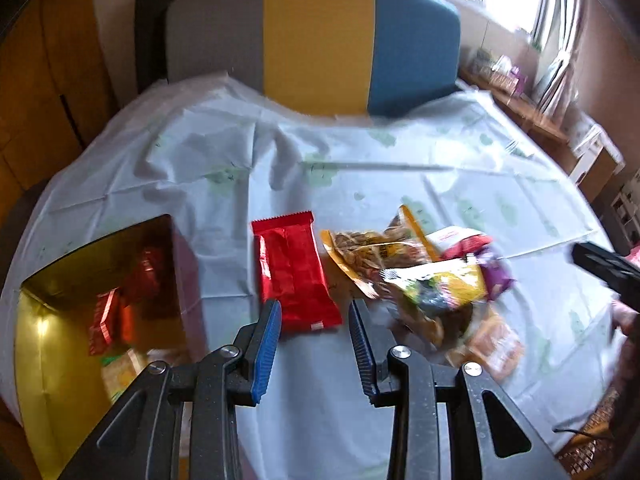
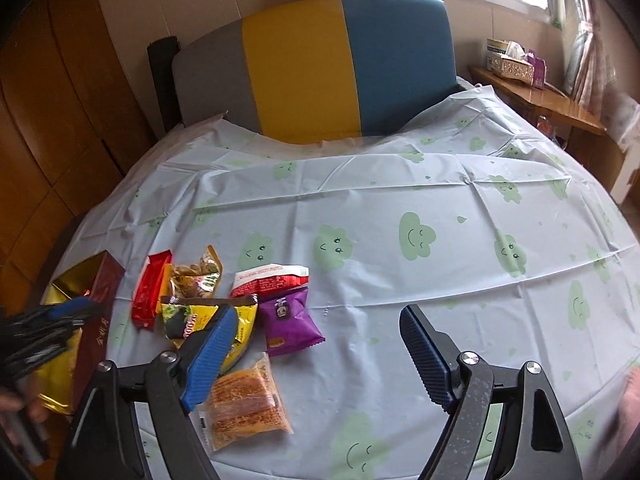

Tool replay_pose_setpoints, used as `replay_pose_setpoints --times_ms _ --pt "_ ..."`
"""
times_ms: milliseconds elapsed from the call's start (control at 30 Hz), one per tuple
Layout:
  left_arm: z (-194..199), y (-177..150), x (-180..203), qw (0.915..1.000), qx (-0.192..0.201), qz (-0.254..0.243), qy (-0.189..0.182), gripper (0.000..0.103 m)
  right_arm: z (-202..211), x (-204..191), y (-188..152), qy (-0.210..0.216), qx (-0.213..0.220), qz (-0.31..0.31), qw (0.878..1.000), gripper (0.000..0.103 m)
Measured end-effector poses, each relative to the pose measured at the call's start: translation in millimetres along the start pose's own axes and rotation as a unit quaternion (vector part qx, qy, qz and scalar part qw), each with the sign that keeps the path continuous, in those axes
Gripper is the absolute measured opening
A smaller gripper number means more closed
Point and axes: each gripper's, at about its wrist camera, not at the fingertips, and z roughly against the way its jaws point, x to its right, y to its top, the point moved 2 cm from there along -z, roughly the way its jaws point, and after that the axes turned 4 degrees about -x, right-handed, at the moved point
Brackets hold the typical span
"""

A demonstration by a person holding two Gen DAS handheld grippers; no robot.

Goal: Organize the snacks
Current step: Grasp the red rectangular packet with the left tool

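Blue-padded right gripper (image 2: pixel 316 354), jaws apart.

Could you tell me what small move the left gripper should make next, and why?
Probably ease the left gripper forward and down over the red packet. Its fingers stand apart with nothing between them, the packet's near end lies just ahead of them, flat on the tablecloth and clear of the other snacks, and the gold-lined box beside it already holds packets.
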Motion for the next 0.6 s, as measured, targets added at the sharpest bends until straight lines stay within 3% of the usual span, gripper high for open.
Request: replay_pose_setpoints --times_ms 133,233,300,433,500,567,600 --pt "-37 10 3 0.9994 -0.033 0.000 0.004 0.037 4 2 2 0.011 0.005 -0.010 1.000 0.085" --pt "-54 16 3 0.9991 -0.037 -0.002 0.020 0.041 6 3 3 0.018 0.007 -0.015 1.000 0.086" --pt "-67 19 4 0.9984 -0.050 -0.008 0.024 0.051 7 3 3 0.024 0.007 -0.018 1.000 0.087" --pt "-85 23 -3 0.9972 -0.061 0.001 0.043 0.053 9 2 4 0.032 0.008 -0.020 0.999 0.087" --pt "-89 27 -7 0.9975 -0.056 0.014 0.040 0.059 10 2 5 0.036 0.009 -0.021 0.999 0.088" --pt "-91 30 -8 0.9976 -0.056 0.021 0.035 0.059 10 2 6 0.038 0.011 -0.022 0.999 0.088" --pt "-92 31 -8 0.9977 -0.054 0.024 0.033 0.051 11 2 6 0.038 0.012 -0.021 0.999 0.088"
